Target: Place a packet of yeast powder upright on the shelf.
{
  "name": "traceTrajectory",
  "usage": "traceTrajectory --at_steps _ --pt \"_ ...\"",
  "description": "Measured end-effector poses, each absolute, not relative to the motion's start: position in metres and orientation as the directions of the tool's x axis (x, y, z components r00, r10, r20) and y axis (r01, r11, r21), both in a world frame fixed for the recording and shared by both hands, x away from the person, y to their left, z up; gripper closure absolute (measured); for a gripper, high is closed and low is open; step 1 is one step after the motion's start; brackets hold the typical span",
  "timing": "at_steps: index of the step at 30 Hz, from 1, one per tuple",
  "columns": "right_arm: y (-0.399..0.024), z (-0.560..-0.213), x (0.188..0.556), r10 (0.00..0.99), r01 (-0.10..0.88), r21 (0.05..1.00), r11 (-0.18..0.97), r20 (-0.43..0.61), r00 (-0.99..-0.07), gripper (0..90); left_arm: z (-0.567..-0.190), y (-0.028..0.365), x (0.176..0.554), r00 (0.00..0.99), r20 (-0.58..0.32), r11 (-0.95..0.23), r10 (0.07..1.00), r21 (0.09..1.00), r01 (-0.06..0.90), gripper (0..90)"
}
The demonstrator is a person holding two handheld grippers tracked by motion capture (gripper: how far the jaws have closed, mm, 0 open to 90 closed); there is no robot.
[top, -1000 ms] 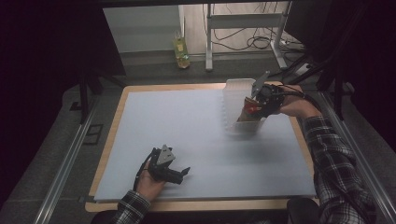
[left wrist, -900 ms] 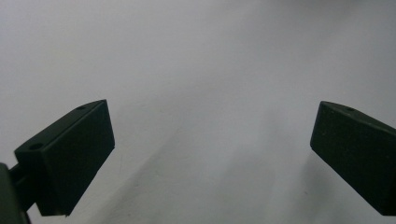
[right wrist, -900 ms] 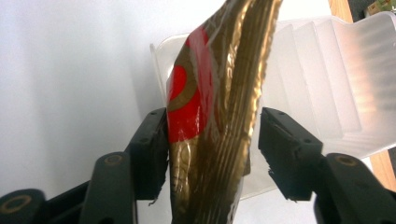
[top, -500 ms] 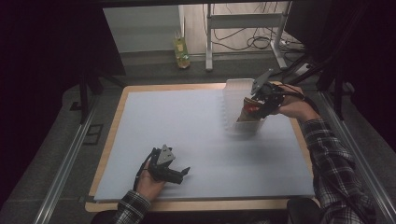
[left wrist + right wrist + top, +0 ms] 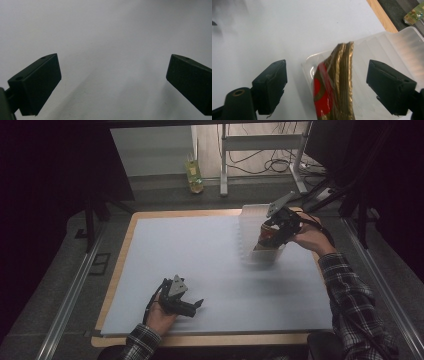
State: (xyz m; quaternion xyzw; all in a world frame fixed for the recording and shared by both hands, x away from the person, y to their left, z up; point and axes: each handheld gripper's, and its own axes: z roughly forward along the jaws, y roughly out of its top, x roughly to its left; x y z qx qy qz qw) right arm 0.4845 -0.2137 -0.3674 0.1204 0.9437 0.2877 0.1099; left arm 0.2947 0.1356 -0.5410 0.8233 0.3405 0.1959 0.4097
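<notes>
Right gripper [image 5: 267,236]: hovered over the clear plastic tray [image 5: 392,50] at the bench's far right; jaws had just been opening and stood apart, pads clear of the packet between them.
Packet [image 5: 332,95]: red and gold, stood on edge inside the tray.
Left gripper [image 5: 192,306]: rested on the white bench [image 5: 200,250] near its front edge, jaws wide apart, empty.

sleeves [image 5: 350,300]: dark plaid flannel, both arms | left gripper [image 5: 199,304]: black body, grey three-cornered plate on top, blocky black jaws, small screw holes | right gripper [image 5: 265,236]: black, grey plate, black cable trailing off the body
</notes>
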Motion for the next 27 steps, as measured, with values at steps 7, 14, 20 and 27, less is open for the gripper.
traceTrajectory --at_steps 7,14,20,27 --pt "-0.211 -0.365 0.483 0.365 0.228 0.62 0.751 -0.102 -0.925 11.2 -0.541 0.136 0.295 0.692 0.046 -0.436 0.72 0.807 0.4 0.0" --pt "-0.209 -0.36 0.479 0.4 0.246 0.669 0.701 -0.084 -0.912 9.2 -0.541 0.136 0.295 0.689 0.048 -0.435 0.723 0.806 0.4 0.0" --pt "-0.205 -0.358 0.474 0.409 0.247 0.683 0.687 -0.083 -0.909 8.8 -0.54 0.137 0.295 0.684 0.045 -0.431 0.728 0.806 0.405 0.0" --pt "-0.202 -0.359 0.47 0.421 0.247 0.69 0.68 -0.091 -0.902 8.8 -0.54 0.138 0.295 0.679 0.036 -0.419 0.734 0.81 0.41 0.0"
